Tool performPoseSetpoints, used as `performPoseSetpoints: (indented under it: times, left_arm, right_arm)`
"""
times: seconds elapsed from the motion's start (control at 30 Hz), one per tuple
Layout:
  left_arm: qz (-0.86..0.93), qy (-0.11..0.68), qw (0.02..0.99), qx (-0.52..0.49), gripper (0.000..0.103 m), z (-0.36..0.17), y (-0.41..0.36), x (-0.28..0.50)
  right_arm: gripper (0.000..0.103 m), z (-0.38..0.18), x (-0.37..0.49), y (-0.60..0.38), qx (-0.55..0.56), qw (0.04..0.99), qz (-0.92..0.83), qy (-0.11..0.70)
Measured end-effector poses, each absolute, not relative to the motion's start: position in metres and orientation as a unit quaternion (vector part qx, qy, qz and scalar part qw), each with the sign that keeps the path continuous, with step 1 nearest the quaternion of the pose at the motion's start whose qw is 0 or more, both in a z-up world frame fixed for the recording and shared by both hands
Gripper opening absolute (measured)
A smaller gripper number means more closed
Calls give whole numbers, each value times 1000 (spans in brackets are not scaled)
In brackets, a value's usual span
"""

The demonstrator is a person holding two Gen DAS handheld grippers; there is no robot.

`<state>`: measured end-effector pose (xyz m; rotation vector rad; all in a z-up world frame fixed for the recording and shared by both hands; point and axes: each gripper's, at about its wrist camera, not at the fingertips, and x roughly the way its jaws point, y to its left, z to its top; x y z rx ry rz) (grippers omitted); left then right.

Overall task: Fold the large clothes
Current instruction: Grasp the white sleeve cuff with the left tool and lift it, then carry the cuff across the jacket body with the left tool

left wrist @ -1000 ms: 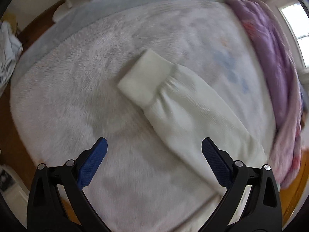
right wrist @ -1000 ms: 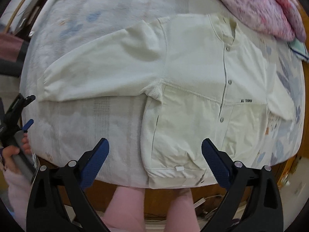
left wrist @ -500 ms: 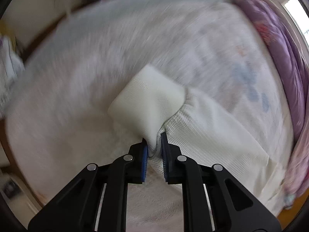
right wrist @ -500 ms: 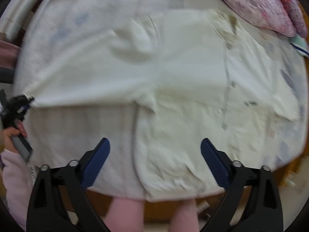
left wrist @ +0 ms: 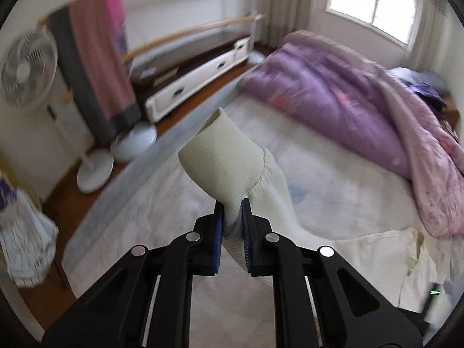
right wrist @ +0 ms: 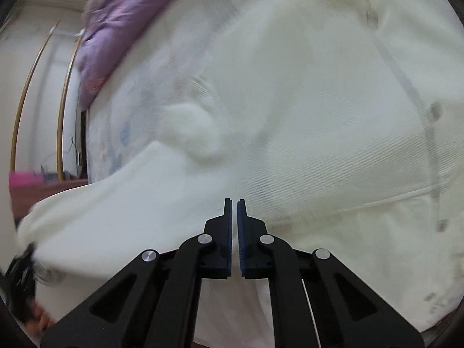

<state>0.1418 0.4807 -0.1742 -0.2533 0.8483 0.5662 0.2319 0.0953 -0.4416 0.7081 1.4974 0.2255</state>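
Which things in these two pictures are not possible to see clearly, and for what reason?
- Right wrist view: whether the right gripper pinches any fabric of the jacket; the pads look closed, but blur hides the contact.
- Right wrist view: the left gripper at the left edge is smeared and cut off.
- Left wrist view: the jacket body is cut off at the lower right edge.
- Left wrist view: the sleeve under the left gripper is hidden by its fingers.

A home bedroom: wide white-sheeted bed, rumpled purple floral quilt on it, white pedestal fan and low white drawer cabinet beyond.
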Motion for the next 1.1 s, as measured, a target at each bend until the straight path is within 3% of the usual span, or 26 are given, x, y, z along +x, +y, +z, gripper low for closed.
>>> performPoseSetpoints:
  times: [0.17,0.33,0.47,0.67,0.77,0.93,1.0,1.03,1.1]
  left_arm:
    - [209,373,902,-66,12,-122,376,171]
    - [102,354,928,-60,12,-95,248,202]
    - [20,359,933,-16,12,-103,135,234]
    - [-74,410,909,18,12,-174,-6,259]
    - [-110,450,884,59,12,-238,-77,264]
    - [-135,529,828,130,12,-346,-136,268]
    - [-137,558,806,144,12,-375,-152,266]
    - [-140,580,788,152,15,-390,-160,266]
    - [-150,612,760,158,40,-406,-169,262]
  right_arm:
    - [3,-511,230,108,380,604,118,690]
    - [0,-530,216,103,460,559,126,678]
    - [0,-533,214,99,474,534,156,682]
    - [0,-543,202,87,521,492,181,674]
    - [0,-554,189,78,575,459,177,654]
    - [0,-561,167,69,594,428,170,660]
    - [7,-556,151,65,593,413,172,670]
    - [7,-553,138,58,593,402,160,678]
    - [10,-541,114,34,596,394,139,685]
